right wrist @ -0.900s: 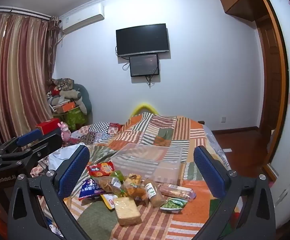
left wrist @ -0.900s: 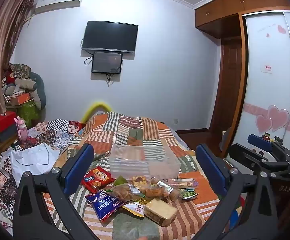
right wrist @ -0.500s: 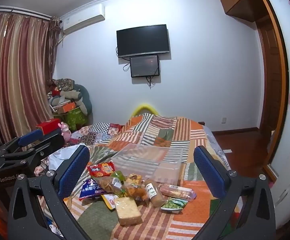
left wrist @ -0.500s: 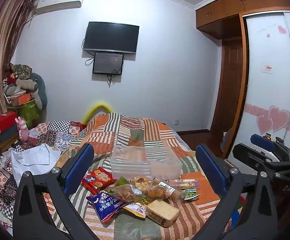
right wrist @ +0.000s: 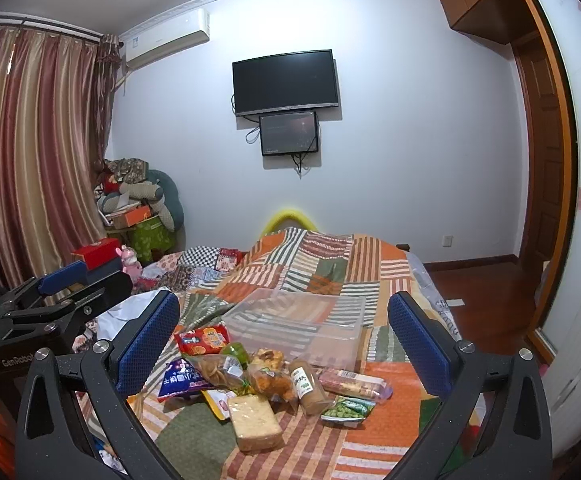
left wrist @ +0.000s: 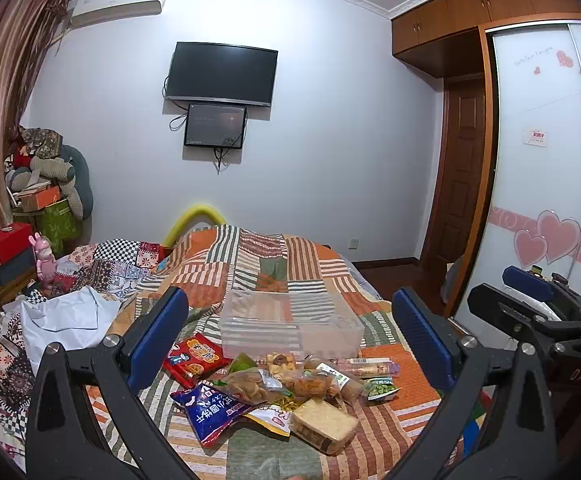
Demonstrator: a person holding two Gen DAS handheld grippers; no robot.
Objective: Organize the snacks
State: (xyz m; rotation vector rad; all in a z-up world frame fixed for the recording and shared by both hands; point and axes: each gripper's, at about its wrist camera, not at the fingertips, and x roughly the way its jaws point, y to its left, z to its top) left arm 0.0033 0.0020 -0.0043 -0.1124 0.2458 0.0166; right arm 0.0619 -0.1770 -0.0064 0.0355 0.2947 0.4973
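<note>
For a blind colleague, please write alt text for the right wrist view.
The open right gripper hovers over a patchwork bedspread, framing a pile of snack packets in front of an empty clear plastic bin. The left gripper shows at the left edge; a dark TV hangs on the far wall.

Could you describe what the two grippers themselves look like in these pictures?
Both match: the left gripper and right gripper each have two black angular fingers with triangular cut-outs, silver screws and blue textured pads. The right one's body shows white lettering in the left view. No sleeves or cables show.
</note>
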